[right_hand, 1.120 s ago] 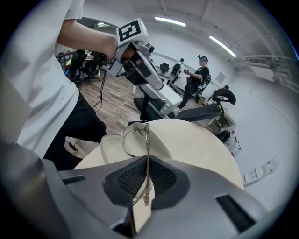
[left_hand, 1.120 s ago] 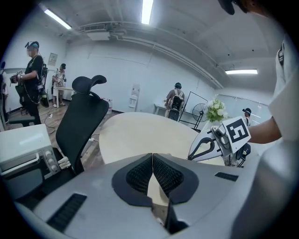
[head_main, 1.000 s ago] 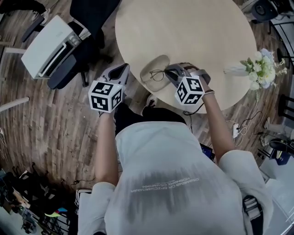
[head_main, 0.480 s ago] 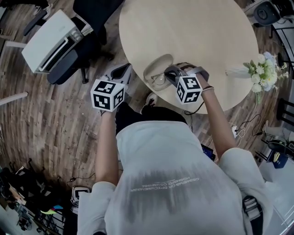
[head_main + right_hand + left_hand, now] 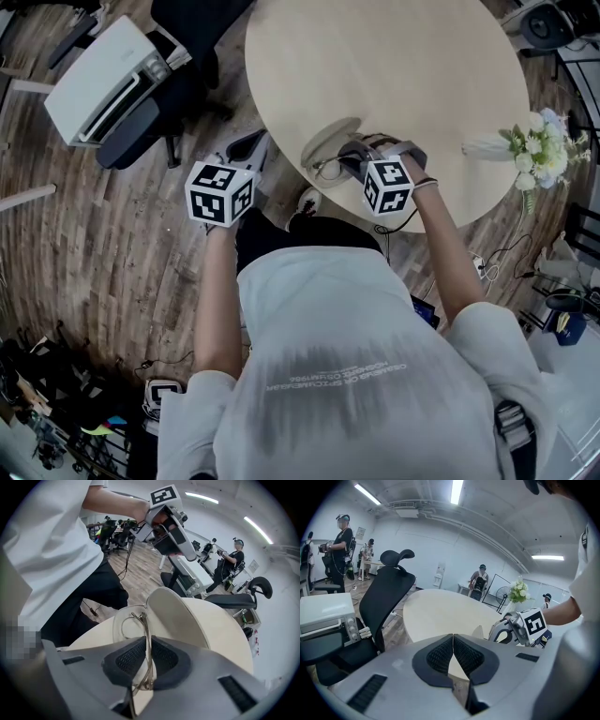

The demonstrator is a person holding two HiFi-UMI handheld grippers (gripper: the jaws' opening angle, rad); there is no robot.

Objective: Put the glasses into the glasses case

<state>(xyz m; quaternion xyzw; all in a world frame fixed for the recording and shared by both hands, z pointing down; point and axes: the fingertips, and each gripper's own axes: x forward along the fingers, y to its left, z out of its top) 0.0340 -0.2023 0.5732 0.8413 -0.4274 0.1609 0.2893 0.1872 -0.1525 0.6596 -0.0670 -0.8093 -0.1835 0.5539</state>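
The open beige glasses case (image 5: 330,138) lies at the near edge of the round table (image 5: 394,66). My right gripper (image 5: 346,161) is shut on the thin metal glasses (image 5: 327,170) and holds them over the case's near end. In the right gripper view the glasses (image 5: 148,641) stand edge-on between the pads, above the case (image 5: 183,616) and its raised lid. My left gripper (image 5: 251,147) hangs off the table's edge over the floor. In the left gripper view it (image 5: 453,654) is shut on nothing, and the case (image 5: 478,632) lies ahead of it.
A vase of white flowers (image 5: 536,148) stands at the table's right edge. A black office chair (image 5: 183,37) and a white appliance (image 5: 94,80) sit left of the table. Cables and a power strip (image 5: 483,267) lie on the wooden floor. People stand far back (image 5: 342,541).
My right gripper has drawn the glasses slightly nearer, from the middle of the case toward its near end. The left gripper has barely moved.
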